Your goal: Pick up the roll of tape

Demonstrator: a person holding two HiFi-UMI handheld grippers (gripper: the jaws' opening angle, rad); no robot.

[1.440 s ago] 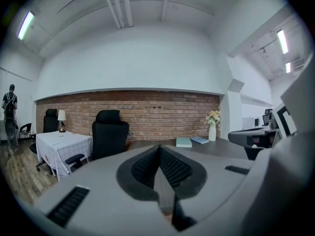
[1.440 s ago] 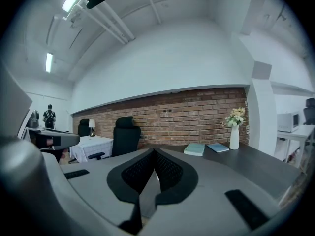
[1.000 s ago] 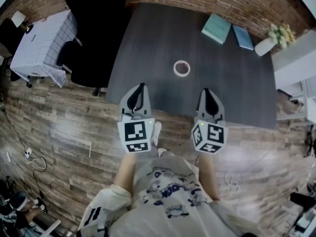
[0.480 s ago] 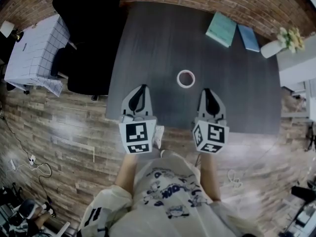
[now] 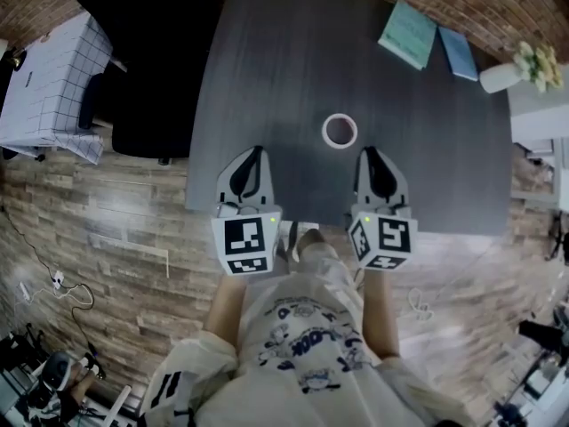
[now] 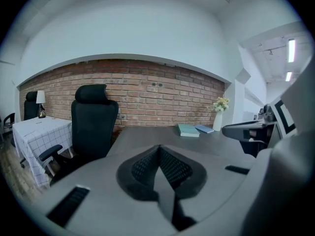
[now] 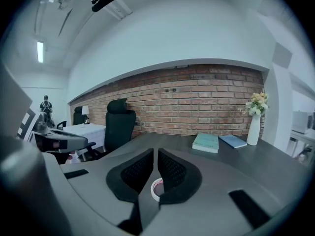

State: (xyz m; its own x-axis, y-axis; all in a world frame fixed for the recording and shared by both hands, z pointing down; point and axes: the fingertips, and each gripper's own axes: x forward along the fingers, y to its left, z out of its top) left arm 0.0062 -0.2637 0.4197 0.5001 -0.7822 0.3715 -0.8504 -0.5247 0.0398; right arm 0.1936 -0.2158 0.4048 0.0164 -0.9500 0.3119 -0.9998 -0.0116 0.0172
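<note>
We hold left tongs [image 5: 254,158] and right tongs [image 5: 370,157] pressed together, empty, just short of the roll of tape [image 5: 340,131], ready to reach

This looks like an office. A big dark desk [image 5: 284,78] stands by a brick wall [image 6: 147,92], with a black chair [image 6: 93,117], two books [image 5: 409,32] and a vase of flowers [image 7: 254,117].

We can read no words or numbers anywhere. The person's shirt [image 5: 302,350] bears dark printed lettering, too blurred for us to spell out. On the left gripper [image 5: 252,157] and the right gripper [image 5: 373,155], the marker cubes [image 5: 246,245] show only black-and-white square patterns. The teal book [image 5: 408,34] shows no legible title.
</note>
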